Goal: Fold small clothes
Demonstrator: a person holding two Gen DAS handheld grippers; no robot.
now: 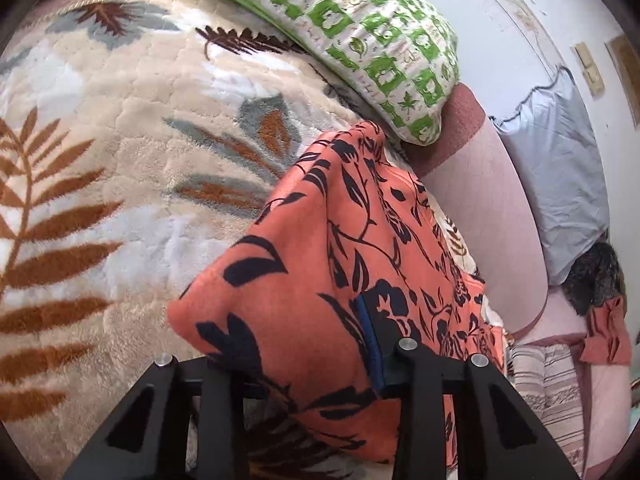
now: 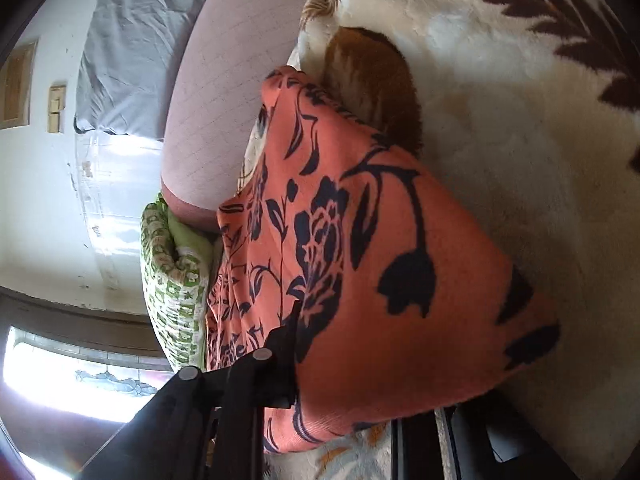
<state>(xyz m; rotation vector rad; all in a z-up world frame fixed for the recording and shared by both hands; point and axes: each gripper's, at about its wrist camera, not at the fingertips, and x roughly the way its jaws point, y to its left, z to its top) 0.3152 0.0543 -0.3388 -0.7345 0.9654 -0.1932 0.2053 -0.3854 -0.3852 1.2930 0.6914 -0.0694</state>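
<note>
An orange garment with a dark floral print (image 1: pixel 340 248) hangs stretched above a cream blanket. My left gripper (image 1: pixel 320 364) is shut on the garment's near edge; the cloth drapes over the left finger and hides the tips. The same garment (image 2: pixel 360 248) fills the right wrist view, which is rolled on its side. My right gripper (image 2: pixel 360 364) is shut on its edge, with one black finger (image 2: pixel 280 352) showing and the other hidden under the cloth.
A plush cream blanket with brown leaf print (image 1: pixel 120 160) covers the bed. A green-and-white patterned pillow (image 1: pixel 360 32) lies at the far side. A pink headboard (image 1: pixel 480 208), a grey cloth (image 1: pixel 560 160) and a white wall (image 2: pixel 40 200) stand beyond.
</note>
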